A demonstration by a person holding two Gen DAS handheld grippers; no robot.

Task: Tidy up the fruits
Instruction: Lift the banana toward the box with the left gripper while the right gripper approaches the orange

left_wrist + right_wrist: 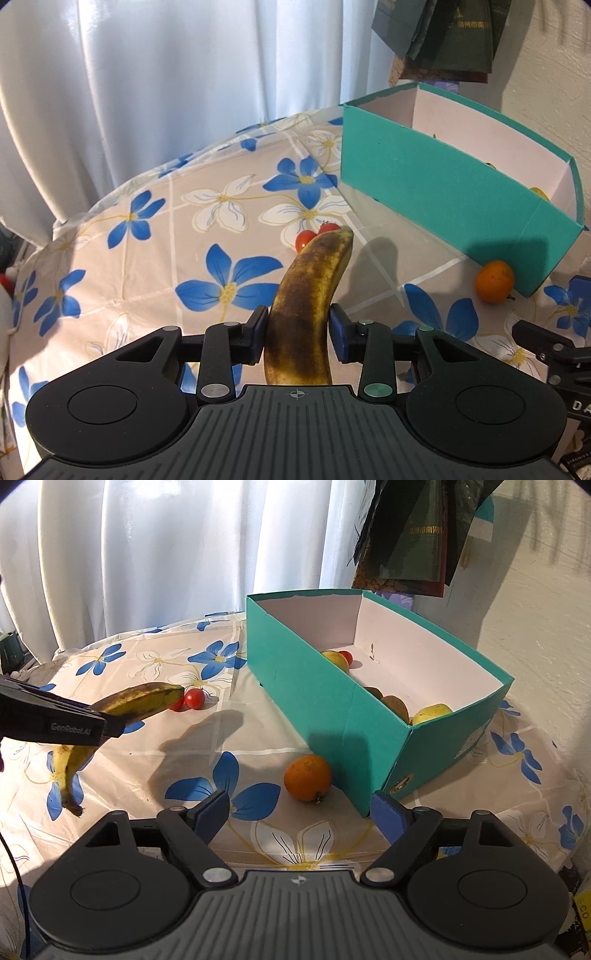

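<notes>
Two tools we're working here, left tool (298,334) clamping a spotty banana (306,295) above the counter (147,258), right tool (299,812) hanging open near the orange (307,777), beside the teal box (332,701)

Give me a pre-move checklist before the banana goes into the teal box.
1. Left gripper clamped on the spotted yellow banana: ok.
2. Banana lifted clear of the floral tablecloth: ok.
3. Open teal cardboard box has free floor space: ok.
4. Right gripper empty, fingers open: ok.
5. Orange mandarin and red cherry tomatoes boxed: not ok, both on the cloth.
6. Grip firmness: cannot tell.
</notes>
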